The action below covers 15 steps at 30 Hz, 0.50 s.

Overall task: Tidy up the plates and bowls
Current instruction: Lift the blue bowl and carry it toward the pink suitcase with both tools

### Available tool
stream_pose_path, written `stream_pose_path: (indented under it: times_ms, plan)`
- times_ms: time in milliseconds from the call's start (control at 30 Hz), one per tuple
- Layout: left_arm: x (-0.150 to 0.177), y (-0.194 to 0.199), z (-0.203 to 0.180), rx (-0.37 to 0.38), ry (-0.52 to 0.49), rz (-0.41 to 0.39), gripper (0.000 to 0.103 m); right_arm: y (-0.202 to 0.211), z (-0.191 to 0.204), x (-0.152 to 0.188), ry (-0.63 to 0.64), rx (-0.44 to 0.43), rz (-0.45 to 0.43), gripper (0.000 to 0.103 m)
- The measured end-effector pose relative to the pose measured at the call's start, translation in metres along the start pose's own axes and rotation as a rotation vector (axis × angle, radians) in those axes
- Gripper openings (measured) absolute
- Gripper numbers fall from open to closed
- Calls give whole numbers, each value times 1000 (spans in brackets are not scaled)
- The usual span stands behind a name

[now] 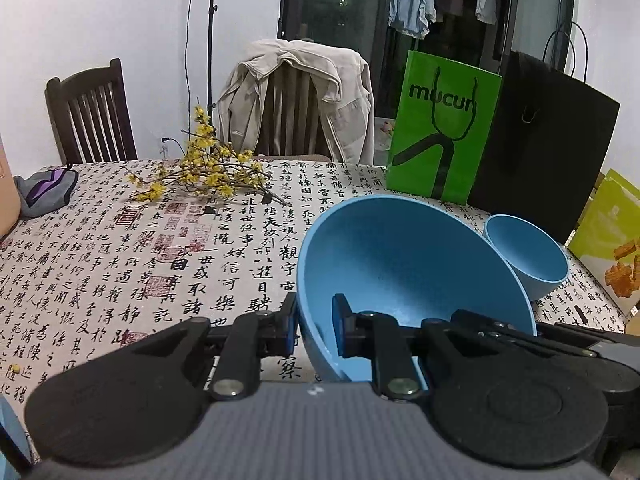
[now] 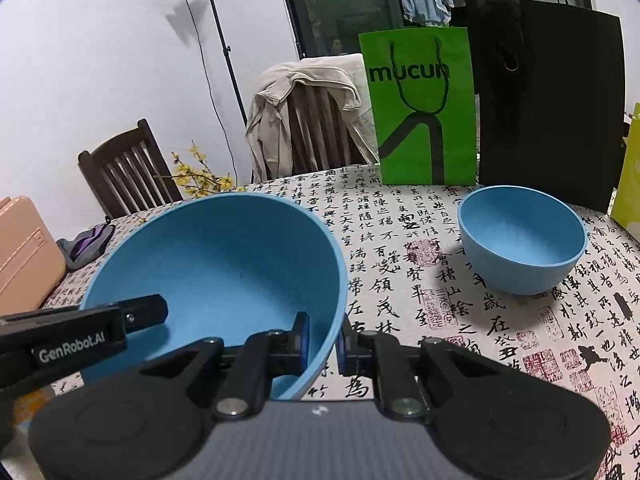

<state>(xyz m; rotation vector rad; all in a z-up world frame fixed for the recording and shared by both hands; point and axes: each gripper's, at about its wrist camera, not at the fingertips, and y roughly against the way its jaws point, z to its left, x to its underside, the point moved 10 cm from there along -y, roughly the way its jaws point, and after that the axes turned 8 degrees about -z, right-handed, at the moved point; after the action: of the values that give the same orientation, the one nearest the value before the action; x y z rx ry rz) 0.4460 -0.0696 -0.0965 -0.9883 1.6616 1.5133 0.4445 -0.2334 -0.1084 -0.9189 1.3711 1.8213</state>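
Observation:
A large blue bowl [image 1: 408, 268] is held tilted above the table by both grippers. My left gripper [image 1: 314, 330] is shut on its left rim, one finger inside and one outside. My right gripper [image 2: 323, 338] is shut on its right rim in the right wrist view, where the large bowl [image 2: 224, 264] fills the left half. The left gripper's body [image 2: 76, 336] shows at the left edge there. A smaller blue bowl [image 2: 520, 240] stands upright on the table to the right; it also shows in the left wrist view [image 1: 528, 256] behind the large bowl.
The table has a calligraphy-print cloth [image 1: 160, 260]. A green paper bag [image 1: 440, 128] and a black bag [image 1: 548, 148] stand at the back right. Yellow flower twigs [image 1: 204, 168] and a grey-purple cloth [image 1: 44, 192] lie at the back left. Two chairs stand behind, one with a jacket [image 1: 296, 96].

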Motion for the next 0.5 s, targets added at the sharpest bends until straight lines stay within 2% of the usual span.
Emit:
stream_pose_path:
  times_ms: [500]
  plan:
    - [7,25,30,-9,35,-15,18,16,33,9,35,-16,-4,13]
